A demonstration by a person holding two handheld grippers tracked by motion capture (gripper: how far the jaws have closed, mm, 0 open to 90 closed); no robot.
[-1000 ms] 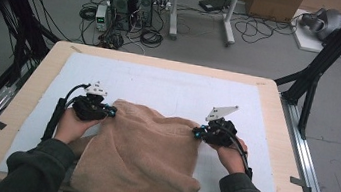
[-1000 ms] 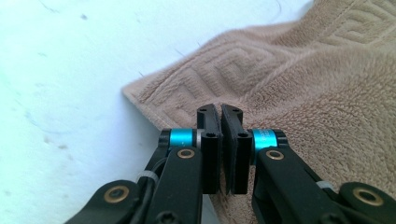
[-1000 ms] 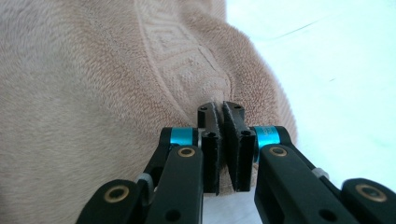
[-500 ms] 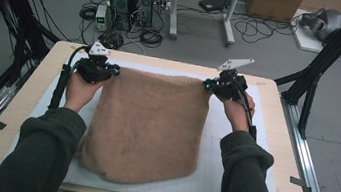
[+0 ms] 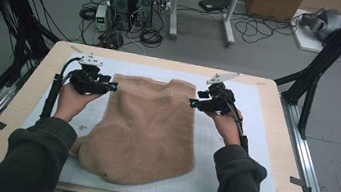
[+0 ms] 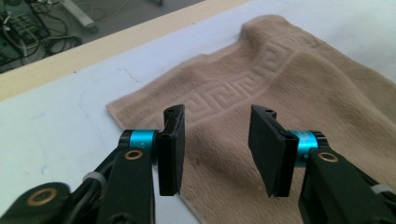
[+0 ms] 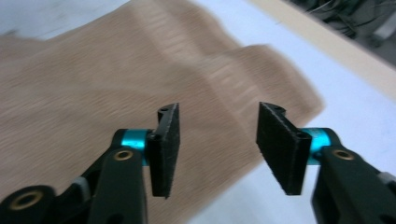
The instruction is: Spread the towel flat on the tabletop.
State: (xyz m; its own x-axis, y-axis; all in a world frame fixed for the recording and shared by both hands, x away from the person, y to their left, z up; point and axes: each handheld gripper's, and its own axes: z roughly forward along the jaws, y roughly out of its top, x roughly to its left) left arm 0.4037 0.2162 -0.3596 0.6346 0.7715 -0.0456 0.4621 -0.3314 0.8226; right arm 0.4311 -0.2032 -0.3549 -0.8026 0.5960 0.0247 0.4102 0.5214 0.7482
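Pulled back off the far corners since half a second ago, both grippers, and just been opening up too: left gripper [image 5: 113,87] now hovering just beside the far-left corner of the tan towel [image 5: 146,128], right gripper [image 5: 192,102] just beside the far-right corner, nothing pinched in either. Seen along the left gripper's [image 6: 216,150] jaws, spread apart over the towel's [image 6: 289,93] key-pattern border with only air between; same story at the right gripper [image 7: 218,148], gaping above a blurry towel [image 7: 93,93] edge. Lying loose on the white mat [image 5: 253,138] of the wooden table [image 5: 29,81], near end rumpled.
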